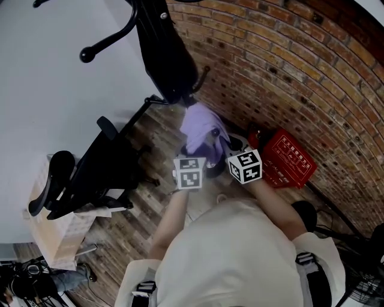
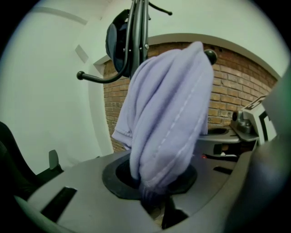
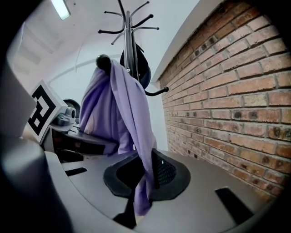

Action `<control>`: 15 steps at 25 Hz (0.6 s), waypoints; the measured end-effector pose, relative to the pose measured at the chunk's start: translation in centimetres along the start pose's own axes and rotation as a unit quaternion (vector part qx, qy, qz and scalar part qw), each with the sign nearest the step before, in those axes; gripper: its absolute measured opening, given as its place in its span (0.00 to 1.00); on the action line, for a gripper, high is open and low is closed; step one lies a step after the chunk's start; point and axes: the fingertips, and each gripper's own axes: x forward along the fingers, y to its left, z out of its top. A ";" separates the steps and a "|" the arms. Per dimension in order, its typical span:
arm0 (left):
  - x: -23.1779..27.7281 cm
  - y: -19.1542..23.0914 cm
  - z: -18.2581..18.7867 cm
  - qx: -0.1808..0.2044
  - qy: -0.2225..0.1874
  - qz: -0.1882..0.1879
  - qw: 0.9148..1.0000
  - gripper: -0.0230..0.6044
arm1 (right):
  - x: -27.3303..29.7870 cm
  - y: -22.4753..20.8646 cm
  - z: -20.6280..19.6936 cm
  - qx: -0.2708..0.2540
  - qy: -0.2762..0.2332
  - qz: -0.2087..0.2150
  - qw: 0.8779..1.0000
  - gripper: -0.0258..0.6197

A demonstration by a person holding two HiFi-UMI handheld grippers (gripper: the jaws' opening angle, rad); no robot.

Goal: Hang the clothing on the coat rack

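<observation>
Clothing: one lilac garment (image 1: 201, 127), seen in the head view bunched between the two grippers and hanging just below the one coat rack (image 1: 157, 27). The left gripper (image 1: 191, 168) and the right gripper (image 1: 243, 165) each showed one marker cube; their jaws were hidden under the cloth. One dark item (image 1: 171, 60) hung on the rack. One black chair (image 1: 96, 171), one carton (image 1: 57, 231) and one red box (image 1: 289, 159) stood on the plank floor (image 1: 153, 129) by the brick wall (image 1: 288, 60). The rack's top was cut off by the frame edge.

Left gripper view: the garment (image 2: 168, 113) rose as one thick, ribbed bundle out of the left gripper (image 2: 154, 200), whose jaws were clamped on its lower end. One rack pole (image 2: 136, 36) and two ball-tipped hooks showed, one free (image 2: 93, 78) and one (image 2: 210, 55) at the garment's top edge. The bundle hid that second hook's arm. The right gripper (image 2: 248, 125) was cut off at the right.

Right gripper view: the right gripper (image 3: 138, 205) pinched one narrow strip of the garment (image 3: 116, 107) between closed jaws. The cloth draped over one ball-tipped hook (image 3: 102, 60). The rack's crown (image 3: 129, 25) carried perhaps five upper hooks, too thin to count surely. One ceiling lamp (image 3: 60, 8) was partly cut off.
</observation>
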 end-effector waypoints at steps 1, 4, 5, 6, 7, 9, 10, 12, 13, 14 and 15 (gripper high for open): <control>0.0 -0.1 -0.1 0.000 0.000 -0.002 1.000 0.16 | 0.0 0.3 -0.1 0.001 0.000 0.002 1.000 0.07; 0.0 -0.6 -0.2 -0.001 0.000 -0.006 1.000 0.16 | -0.1 0.9 -0.3 0.004 -0.002 0.009 1.000 0.07; 0.0 -0.8 -0.2 0.001 0.000 -0.008 1.000 0.16 | -0.2 1.1 -0.3 0.005 -0.002 0.012 1.000 0.07; 0.0 -1.0 -0.3 0.003 0.000 -0.010 1.000 0.16 | -0.2 1.4 -0.4 0.006 -0.002 0.015 1.000 0.07; 0.0 -1.2 -0.3 0.005 -0.001 -0.011 1.000 0.16 | -0.3 1.6 -0.4 0.006 -0.002 0.018 1.000 0.07; -0.2 -1.6 -0.4 0.006 -0.002 -0.013 1.000 0.16 | -0.5 2.1 -0.5 0.005 -0.002 0.023 1.000 0.07; -0.4 -1.6 -0.4 0.006 -0.003 -0.011 1.000 0.17 | -0.7 2.3 -0.6 0.004 -0.002 0.025 1.000 0.07; -0.7 -1.5 -0.5 0.005 -0.006 -0.007 1.000 0.18 | -1.0 2.6 -0.7 0.003 -0.002 0.028 1.000 0.07; -0.9 -1.4 -0.6 0.004 -0.009 -0.005 1.000 0.21 | -1.2 2.7 -0.7 0.001 -0.001 0.028 1.000 0.07; -1.2 -1.3 -0.6 0.003 -0.011 -0.004 1.000 0.25 | -1.4 2.9 -0.7 -0.001 -0.001 0.029 1.000 0.09; -1.5 -1.2 -0.7 0.001 -0.014 -0.005 1.000 0.29 | -1.7 3.0 -0.6 -0.003 -0.002 0.029 1.000 0.12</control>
